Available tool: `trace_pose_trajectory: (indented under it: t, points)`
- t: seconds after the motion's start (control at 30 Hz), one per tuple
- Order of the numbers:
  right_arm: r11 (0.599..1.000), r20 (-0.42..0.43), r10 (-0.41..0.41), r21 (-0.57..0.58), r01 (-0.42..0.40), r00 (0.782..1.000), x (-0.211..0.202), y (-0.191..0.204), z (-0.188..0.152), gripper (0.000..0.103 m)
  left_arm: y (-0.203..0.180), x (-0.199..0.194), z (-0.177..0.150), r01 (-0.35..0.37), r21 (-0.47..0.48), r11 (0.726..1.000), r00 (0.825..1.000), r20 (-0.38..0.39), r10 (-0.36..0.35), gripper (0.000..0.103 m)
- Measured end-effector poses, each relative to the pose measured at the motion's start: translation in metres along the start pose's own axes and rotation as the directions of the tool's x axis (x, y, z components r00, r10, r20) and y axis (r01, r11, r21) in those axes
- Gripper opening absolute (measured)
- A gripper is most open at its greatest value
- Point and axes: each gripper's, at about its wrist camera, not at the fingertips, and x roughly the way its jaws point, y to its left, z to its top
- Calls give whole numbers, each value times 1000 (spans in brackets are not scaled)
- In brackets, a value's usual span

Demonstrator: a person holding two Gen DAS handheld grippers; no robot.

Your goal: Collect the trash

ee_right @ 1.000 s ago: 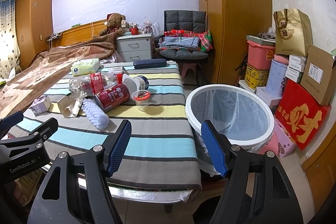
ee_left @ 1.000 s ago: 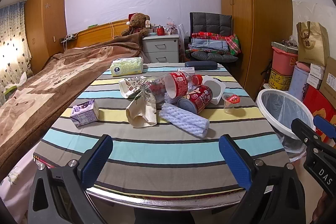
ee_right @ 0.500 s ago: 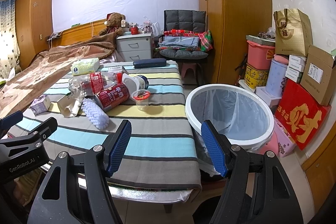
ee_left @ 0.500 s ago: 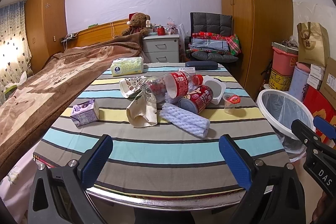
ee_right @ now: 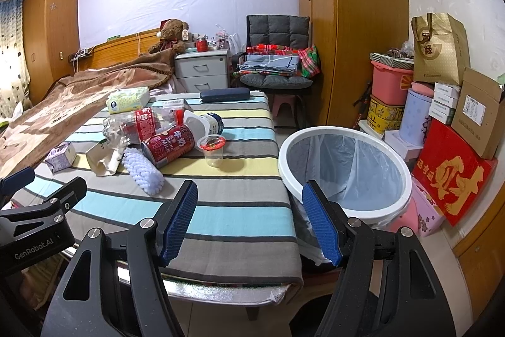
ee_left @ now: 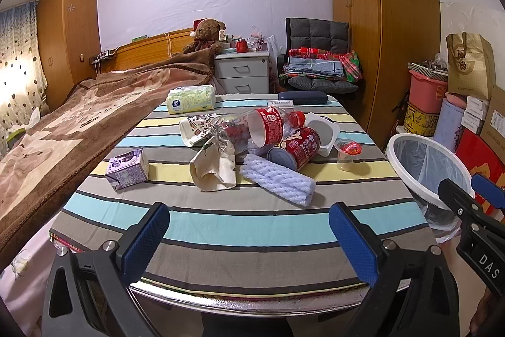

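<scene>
— Why was the litter left heaped mid-table?

— It was judged uncollected; the red-labelled clear plastic bottle [ee_left: 252, 128], the red milk can [ee_left: 295, 147], the white foam netting sleeve [ee_left: 279, 183] and the small purple carton [ee_left: 127, 169] lay on the striped tablecloth [ee_left: 246, 226]; the white-rimmed lined bin [ee_right: 345, 171] stood just beside the table's right edge, seemingly for easy dropping.

— And the fingers?

— The left gripper [ee_left: 247, 237] was held wide apart at the near edge, nothing touched; the right gripper [ee_right: 249, 221] was likewise spread and empty.

Left claw [ee_left: 247, 237] and right claw [ee_right: 249, 220] unmoved, both spread wide, table litter unshifted
</scene>
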Motion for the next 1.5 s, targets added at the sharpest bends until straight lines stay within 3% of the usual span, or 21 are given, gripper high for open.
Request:
trace_pose_trajectory:
  t: [0.37, 0.57, 0.87, 1.0, 1.13, 1.27, 1.5]
  points:
    - [1000, -6, 0, -3, 0, 1000, 3, 0, -1, 71, 4, 6, -2, 2, -1, 1000, 1000, -6, -2, 102]
    - [999, -13, 41, -24, -42, 999, 15, 9, 1, 71, 21, 21, 0, 2, 14, 1000, 999, -32, -2, 102]
    - [976, -83, 189, -97, -196, 979, 47, 49, 5, 71, 76, 56, 0, -74, 5, 997, 994, -77, 74, 102]
    - [960, -119, 243, -116, -256, 963, 65, 70, 6, 70, 107, 74, 4, -69, -26, 997, 991, -113, 66, 102]
    - [949, -131, 258, -149, -276, 957, 75, 84, 10, 71, 143, 88, 7, -56, -83, 995, 991, -125, 45, 102]
    - [946, -177, 261, -148, -287, 949, 91, 96, 13, 71, 175, 104, 14, -102, -95, 990, 988, -127, 89, 102]
    - [941, -222, 242, -183, -284, 944, 106, 109, 12, 71, 216, 135, 27, -113, -103, 988, 986, -136, 99, 102]
